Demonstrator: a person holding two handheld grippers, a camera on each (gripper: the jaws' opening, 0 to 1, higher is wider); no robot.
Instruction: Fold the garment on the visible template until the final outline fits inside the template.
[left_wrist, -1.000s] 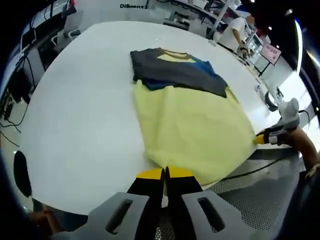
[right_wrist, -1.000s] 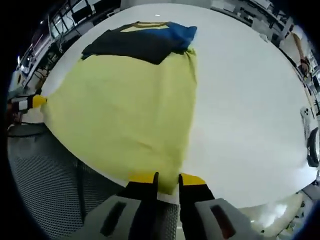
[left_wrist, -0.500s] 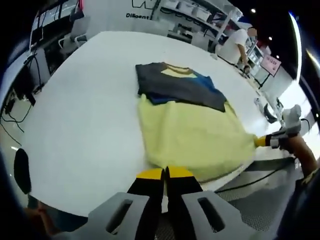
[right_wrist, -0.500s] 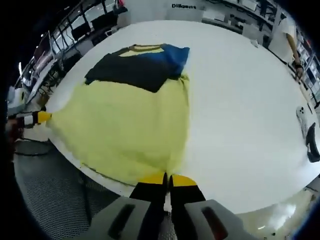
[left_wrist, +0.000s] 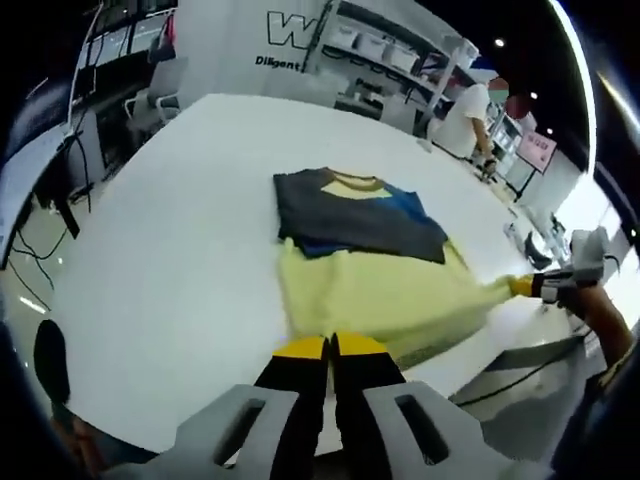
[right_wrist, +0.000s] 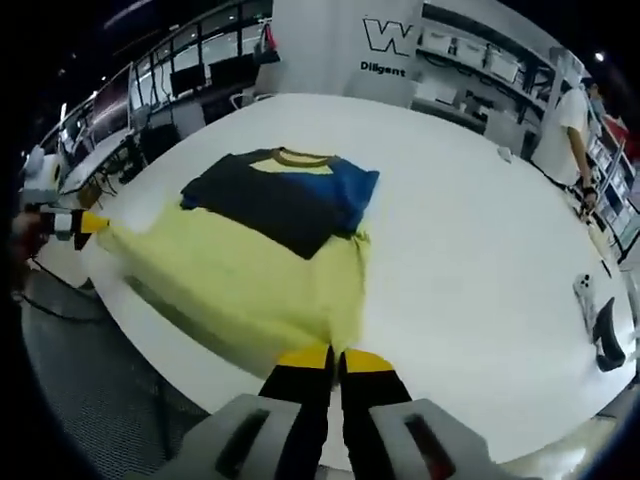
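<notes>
Here, hidden: no template outline is showing on the white table (left_wrist: 150, 230).
Garment (left_wrist: 380, 290): lying near the table edge, its yellow hem lifting.
Left gripper (left_wrist: 330, 347): clamping one hem corner.
Right gripper (right_wrist: 335, 357): pinching the other.
Around: a person (left_wrist: 470, 110) is standing behind; a phone (right_wrist: 583, 290) is lying aside.

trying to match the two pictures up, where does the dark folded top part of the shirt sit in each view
Left gripper view: the dark folded part lies just above picture centre, beyond the yellow cloth held at the left tool.
Right gripper view: the dark folded part sits left of centre in the upper half, beyond the yellow cloth held at the right tool.
Shared landmark: the blue patch beside the collar.
</notes>
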